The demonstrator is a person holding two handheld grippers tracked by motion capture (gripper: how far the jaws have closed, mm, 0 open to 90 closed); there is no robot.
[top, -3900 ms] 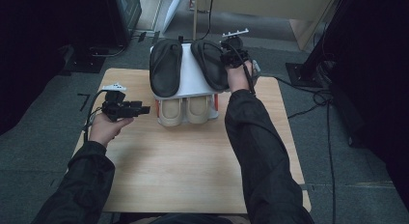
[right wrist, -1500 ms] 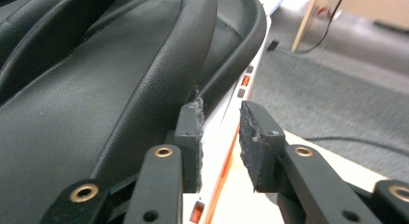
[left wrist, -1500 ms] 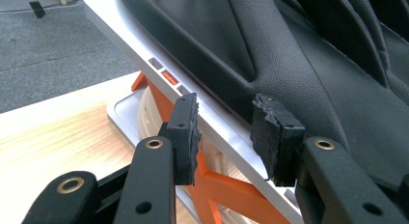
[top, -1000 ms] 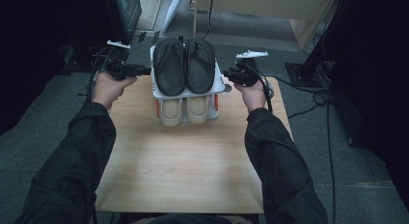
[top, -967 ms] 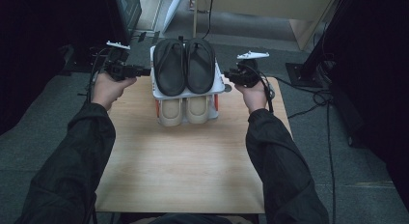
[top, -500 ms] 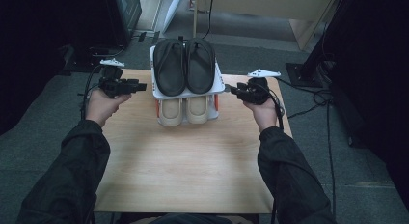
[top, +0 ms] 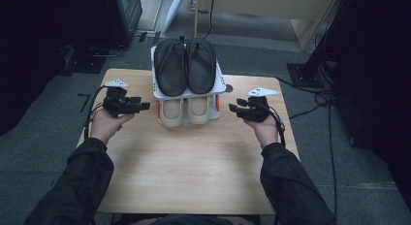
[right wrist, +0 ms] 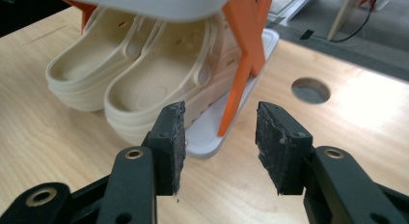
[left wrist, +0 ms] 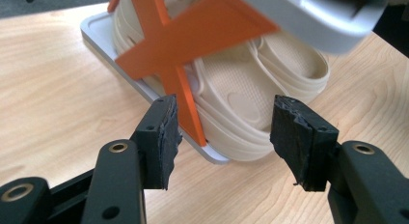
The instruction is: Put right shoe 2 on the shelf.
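Two pairs of shoes occupy a small two-tier rack (top: pixel 220 87) with pale grey shelves and orange X-shaped side braces, standing at the far middle of the light wooden table (top: pixel 194 167). The pair of black slip-on sandals (top: pixel 188 65) lies side by side on the upper shelf; the pair of cream rubber clogs (top: pixel 186 111) sits on the lower shelf, heels toward the person. The left gripper (top: pixel 143 106) is held just above the table to the left of the rack, near it but apart from it, jaws pointing toward the rack. In the left gripper view its two black jaws stand apart with nothing between them, framing the orange brace (left wrist: pixel 178 50) and the heel of the nearer clog. The right gripper (top: pixel 233 109) is held to the right of the rack, likewise clear of it. In the right gripper view its jaws are also spread and empty, aimed at the lower shelf edge. A round hole (right wrist: pixel 311 90) in the tabletop lies beyond the right jaw; it looks like a cable port, though its depth is unclear.
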